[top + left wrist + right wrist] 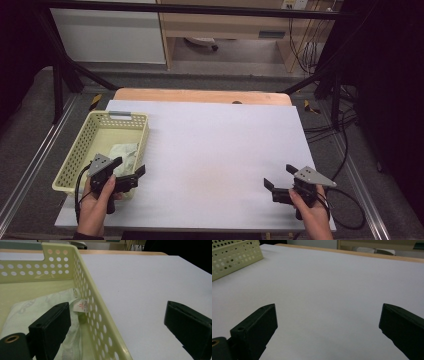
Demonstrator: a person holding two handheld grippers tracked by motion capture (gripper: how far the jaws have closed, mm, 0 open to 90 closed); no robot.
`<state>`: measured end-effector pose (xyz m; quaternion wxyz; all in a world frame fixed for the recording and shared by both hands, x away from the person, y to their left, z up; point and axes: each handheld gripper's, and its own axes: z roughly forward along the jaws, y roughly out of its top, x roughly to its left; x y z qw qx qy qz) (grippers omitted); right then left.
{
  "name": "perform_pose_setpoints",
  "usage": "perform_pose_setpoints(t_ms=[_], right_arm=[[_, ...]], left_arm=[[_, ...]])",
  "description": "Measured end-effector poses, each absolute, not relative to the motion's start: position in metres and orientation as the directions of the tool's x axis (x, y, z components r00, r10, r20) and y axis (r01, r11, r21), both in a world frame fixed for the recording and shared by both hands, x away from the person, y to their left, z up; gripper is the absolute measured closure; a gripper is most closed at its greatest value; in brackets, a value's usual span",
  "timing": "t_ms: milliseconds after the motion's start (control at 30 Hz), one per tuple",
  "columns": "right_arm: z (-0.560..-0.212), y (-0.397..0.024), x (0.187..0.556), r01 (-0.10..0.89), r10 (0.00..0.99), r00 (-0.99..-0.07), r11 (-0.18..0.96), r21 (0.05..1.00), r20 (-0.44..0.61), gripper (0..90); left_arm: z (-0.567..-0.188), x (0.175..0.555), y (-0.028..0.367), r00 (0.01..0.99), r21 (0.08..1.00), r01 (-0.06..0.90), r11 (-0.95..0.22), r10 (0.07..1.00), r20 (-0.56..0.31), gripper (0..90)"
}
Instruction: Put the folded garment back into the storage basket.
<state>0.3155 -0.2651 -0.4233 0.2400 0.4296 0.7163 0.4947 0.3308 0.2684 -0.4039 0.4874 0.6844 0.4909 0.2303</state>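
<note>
A pale yellow perforated basket (142, 131) stands at the table's left side, with a folded light green cloth (124, 152) lying inside it. In the left gripper view the cloth (30, 310) carries a small white label (81, 305). My left gripper (131, 169) is open over the basket's near right corner, one jaw above the cloth and the other outside the basket wall (100, 315). My right gripper (280, 176) is open near the front right of the white table top (220, 150), with nothing between its jaws.
A wooden strip (200, 96) runs along the table's far edge. Black frame bars (75, 70) and cables (345, 145) flank the table. The basket's corner (234, 257) sits far left in the right gripper view.
</note>
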Motion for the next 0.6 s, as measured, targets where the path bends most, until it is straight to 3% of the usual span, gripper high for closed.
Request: perform_pose_setpoints(t_ms=[400,600], right_arm=[[-0.428,-0.237,0.315,0.339,0.796,-0.603,0.195,0.92,0.054,2.4],[-0.423,-0.229,0.317,0.299,0.799,-0.6,0.183,0.937,0.035,2.3]], left_arm=[[-0.404,0.331,0.268,0.412,0.894,0.446,-0.046,0.897,-0.159,7.0],[-0.404,0.331,0.267,0.412,0.894,0.445,-0.048,0.898,-0.157,7.3]])
